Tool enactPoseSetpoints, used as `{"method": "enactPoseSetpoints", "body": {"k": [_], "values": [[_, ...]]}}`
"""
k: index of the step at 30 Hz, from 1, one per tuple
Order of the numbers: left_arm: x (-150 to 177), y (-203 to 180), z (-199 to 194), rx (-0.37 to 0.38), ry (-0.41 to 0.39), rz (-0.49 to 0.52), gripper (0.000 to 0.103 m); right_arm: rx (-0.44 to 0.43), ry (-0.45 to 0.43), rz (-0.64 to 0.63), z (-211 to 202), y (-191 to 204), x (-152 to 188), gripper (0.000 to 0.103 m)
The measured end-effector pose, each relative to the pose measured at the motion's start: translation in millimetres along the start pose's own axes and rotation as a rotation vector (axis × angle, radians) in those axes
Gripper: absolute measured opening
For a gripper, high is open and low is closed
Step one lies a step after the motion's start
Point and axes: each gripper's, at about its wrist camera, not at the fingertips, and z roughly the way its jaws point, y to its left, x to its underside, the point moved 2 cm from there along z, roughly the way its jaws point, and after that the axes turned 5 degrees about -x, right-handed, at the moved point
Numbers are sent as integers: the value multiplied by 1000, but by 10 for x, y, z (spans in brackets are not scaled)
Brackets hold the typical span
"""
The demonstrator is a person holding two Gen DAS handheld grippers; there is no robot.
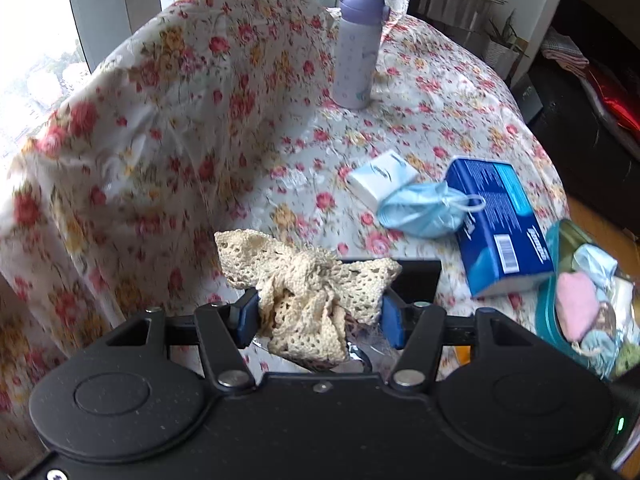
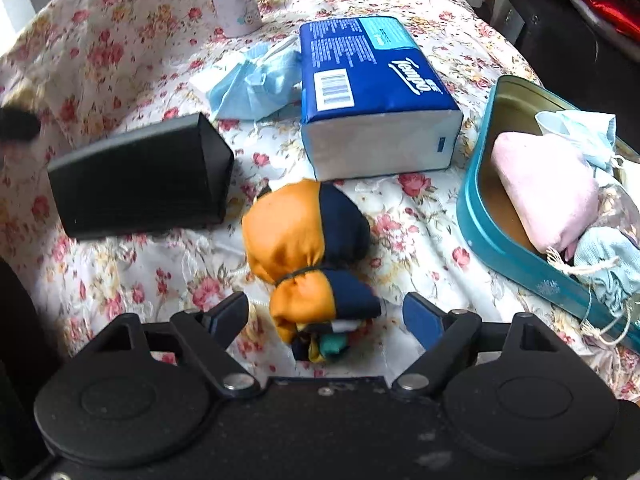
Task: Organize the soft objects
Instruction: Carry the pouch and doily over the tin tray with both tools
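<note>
My left gripper [image 1: 318,312] is shut on a cream crochet cloth [image 1: 304,276], held bunched between its blue pads above the floral tablecloth [image 1: 400,120]. In the right wrist view an orange and navy cloth bundle [image 2: 296,220], tied in the middle, lies on the table. My right gripper [image 2: 328,314] stands open around the bundle's near end, with gaps between both pads and the fabric. A teal tin [image 2: 480,216] at the right holds a pink cloth [image 2: 548,188] and pale blue pieces. It also shows in the left wrist view as the teal tin [image 1: 546,304].
A blue tissue pack [image 2: 372,80] lies behind the bundle, with a blue face mask [image 2: 256,84] to its left. A black box [image 2: 140,176] sits at the left. A white box [image 1: 380,178] and a lilac bottle [image 1: 358,48] stand farther back. The table edge drops off right.
</note>
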Motion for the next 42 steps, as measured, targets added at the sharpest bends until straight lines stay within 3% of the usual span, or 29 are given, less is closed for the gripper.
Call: {"method": "enactPoseSetpoints", "body": {"k": [3,6,8,11,19,28,42], "values": [[90,-18,-35,4,-2,12,56,2,2,-6,50,2,-70,83],[153,-48,-60,8,-3,30,56,5,-8,-27,91,48,-119,73],[195,-61,-58,22,6,31,56,6,-14,-52,78,81,-120,50],[280,-92,-37,36,23,39,56,-21,-14,-72,-1,111,-92,39],[465,-198,-49,38,45,89,56,-108,19,-11,-337,-12,216,38],[584,-457,-136,113,71,139,56,-108,32,44,-782,-216,562,38],[798,-923,-263,194,105,238,56,-48,-20,180,-1268,-734,591,38]]}}
